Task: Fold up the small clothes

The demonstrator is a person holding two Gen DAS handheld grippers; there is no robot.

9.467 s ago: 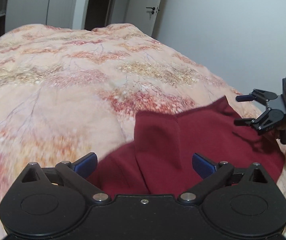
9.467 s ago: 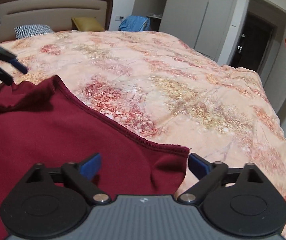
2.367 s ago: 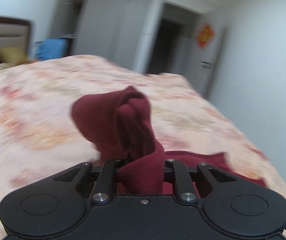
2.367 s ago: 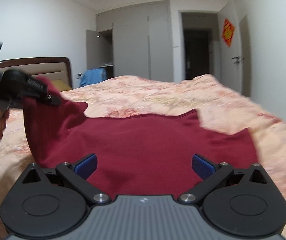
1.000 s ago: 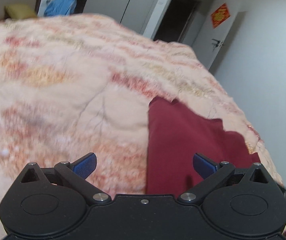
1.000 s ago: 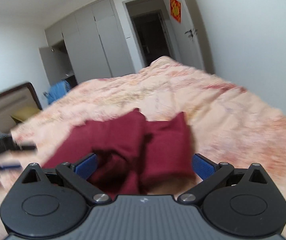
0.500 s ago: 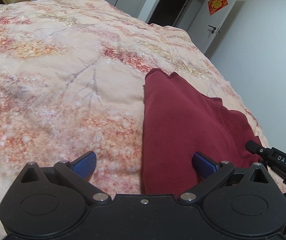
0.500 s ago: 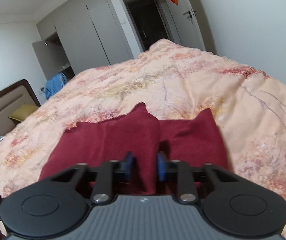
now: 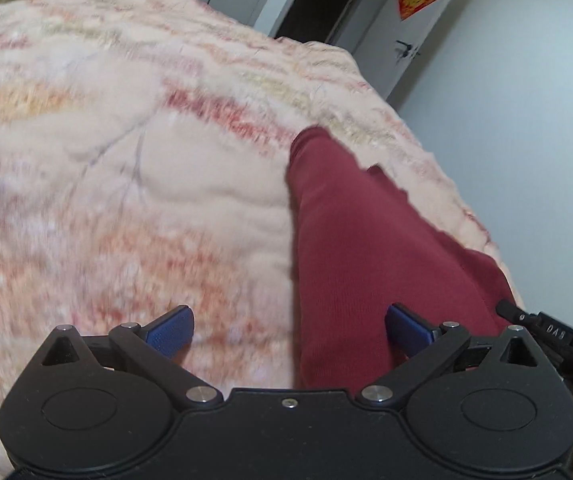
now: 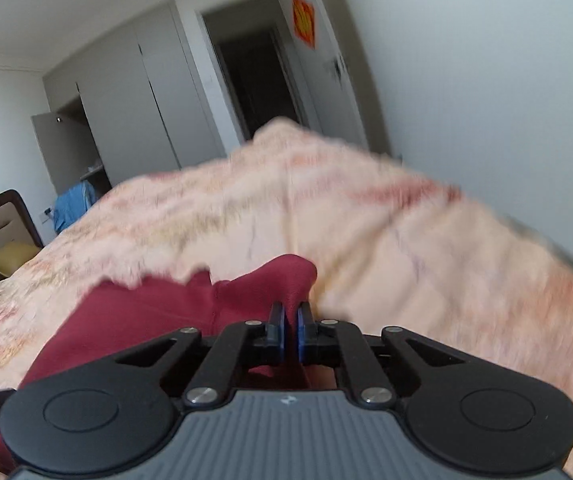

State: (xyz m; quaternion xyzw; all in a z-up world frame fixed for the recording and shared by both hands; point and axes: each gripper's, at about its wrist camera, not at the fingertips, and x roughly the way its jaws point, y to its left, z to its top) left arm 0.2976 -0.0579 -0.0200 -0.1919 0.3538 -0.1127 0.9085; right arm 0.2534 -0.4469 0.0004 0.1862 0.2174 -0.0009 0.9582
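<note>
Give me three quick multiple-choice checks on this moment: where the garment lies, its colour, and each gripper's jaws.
1. The knit garment lies:
A. on the floral peach quilt
B. on the floor
C. in the wardrobe

2. Its colour:
A. blue
B. dark red
C. grey

3. The jaws:
A. both open
B. left gripper open, right gripper shut on cloth
C. both shut

Answers: 1 A, quilt surrounds it; 2 B, maroon in both views; 3 B, left pads stand wide apart, right pads pinch a raised fold.
</note>
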